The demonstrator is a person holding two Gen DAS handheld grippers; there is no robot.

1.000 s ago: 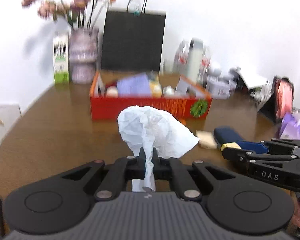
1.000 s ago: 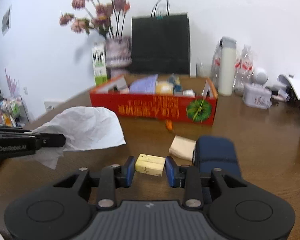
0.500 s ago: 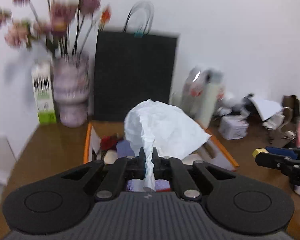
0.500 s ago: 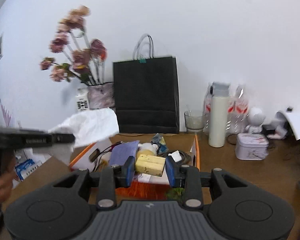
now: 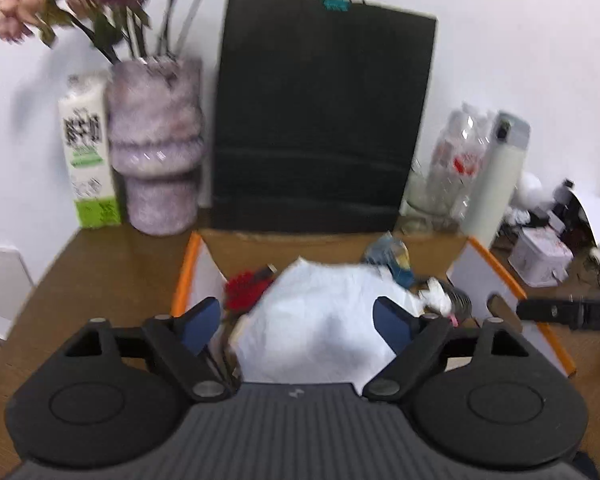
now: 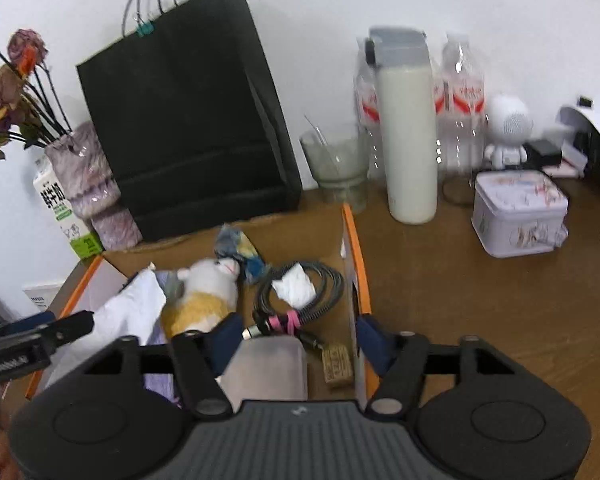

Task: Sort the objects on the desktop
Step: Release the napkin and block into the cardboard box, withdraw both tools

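Note:
My left gripper (image 5: 297,322) hovers over the orange-rimmed cardboard box (image 5: 184,276). Its jaws are opening wide, and the white tissue (image 5: 320,332) lies loose in the box below them, untouched by the blue pads (image 5: 202,322). My right gripper (image 6: 300,340) is over the box's right end (image 6: 354,240), jaws also opening. The speckled yellow block (image 6: 336,364) rests on the box floor near the right finger, free of both pads. A blurred grey shape (image 6: 266,364) shows under the jaws. Each gripper appears in the other's view: the right gripper (image 5: 540,310) and the left gripper (image 6: 36,340).
The box holds a plush toy (image 6: 204,300), a coiled cable (image 6: 300,300) and a red item (image 5: 244,292). Behind it stand a black paper bag (image 5: 320,120), a vase (image 5: 156,152) and a milk carton (image 5: 88,160). A white bottle (image 6: 408,140) and a tin (image 6: 520,212) stand to the right.
Both grippers travelled from the table front to above the box. The left let go of the tissue and the right let go of the yellow block; both now lie in the box.

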